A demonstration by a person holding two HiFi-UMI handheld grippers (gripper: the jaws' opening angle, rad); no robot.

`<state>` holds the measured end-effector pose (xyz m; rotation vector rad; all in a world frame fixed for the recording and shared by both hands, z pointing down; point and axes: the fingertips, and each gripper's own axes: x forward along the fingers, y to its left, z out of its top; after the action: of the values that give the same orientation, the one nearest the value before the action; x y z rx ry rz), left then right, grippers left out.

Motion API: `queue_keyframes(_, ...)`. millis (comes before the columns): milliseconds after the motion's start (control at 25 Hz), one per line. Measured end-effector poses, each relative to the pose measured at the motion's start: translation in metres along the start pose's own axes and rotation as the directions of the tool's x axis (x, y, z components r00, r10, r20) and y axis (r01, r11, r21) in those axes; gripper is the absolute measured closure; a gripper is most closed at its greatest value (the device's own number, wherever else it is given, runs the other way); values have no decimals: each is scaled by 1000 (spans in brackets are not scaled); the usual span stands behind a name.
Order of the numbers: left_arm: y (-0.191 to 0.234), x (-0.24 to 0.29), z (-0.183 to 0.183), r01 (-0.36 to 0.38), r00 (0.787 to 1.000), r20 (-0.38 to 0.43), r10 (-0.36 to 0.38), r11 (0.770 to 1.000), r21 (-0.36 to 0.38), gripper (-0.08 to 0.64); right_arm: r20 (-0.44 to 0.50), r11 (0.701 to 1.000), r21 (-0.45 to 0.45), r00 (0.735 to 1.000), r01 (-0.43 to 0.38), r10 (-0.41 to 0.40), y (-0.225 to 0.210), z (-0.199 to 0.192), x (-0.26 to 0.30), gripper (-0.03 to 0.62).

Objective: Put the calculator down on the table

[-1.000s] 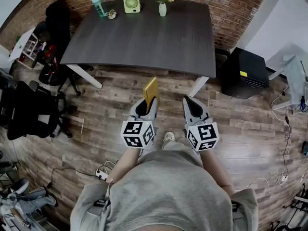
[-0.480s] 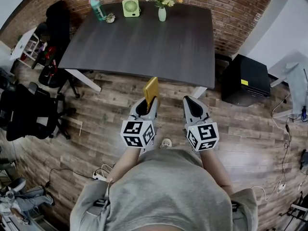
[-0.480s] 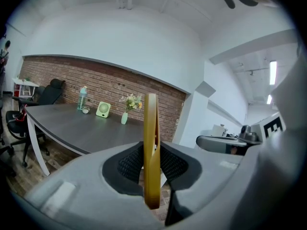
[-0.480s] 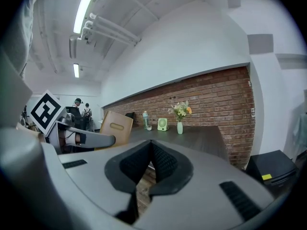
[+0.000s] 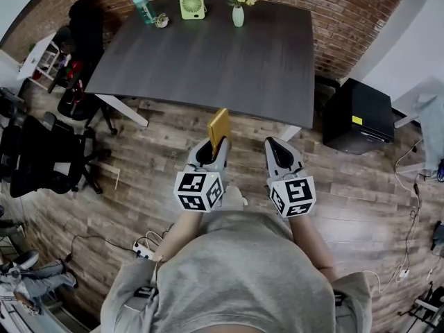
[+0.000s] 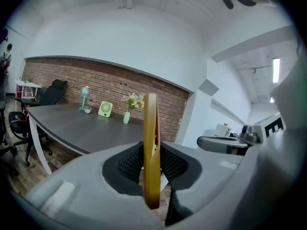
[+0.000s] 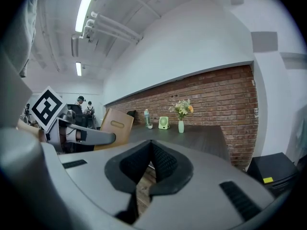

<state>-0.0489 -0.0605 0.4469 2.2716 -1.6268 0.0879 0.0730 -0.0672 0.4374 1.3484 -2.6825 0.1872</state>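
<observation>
Tabletop (image 5: pixel 208 54) is drawing closer since a second ago as I am walking in. Left tool (image 5: pixel 212 148) is clamping the yellow calculator (image 5: pixel 218 125) upright by its lower end, at the near edge. Right tool (image 5: pixel 276 148) is riding closed, empty. I am judging the calculator light, rigid and slick, so flat faces suit gripping.

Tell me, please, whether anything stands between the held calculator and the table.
Nothing visible does: the calculator in the left gripper faces the bare near half of the table; the bottle, fan and vase stand along its far edge.
</observation>
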Motion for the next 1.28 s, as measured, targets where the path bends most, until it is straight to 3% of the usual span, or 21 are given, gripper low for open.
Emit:
queue_keyframes(480,8,24,5,11,1000,-9,-11,1000,6,472,10,1000,0,999,30,-30,-17,3,15,591)
queue_keyframes(1280,38,155,42,84,996,-30,-84,996,-7,472,9,996,-1,996,85,-85,-96,28,111,591)
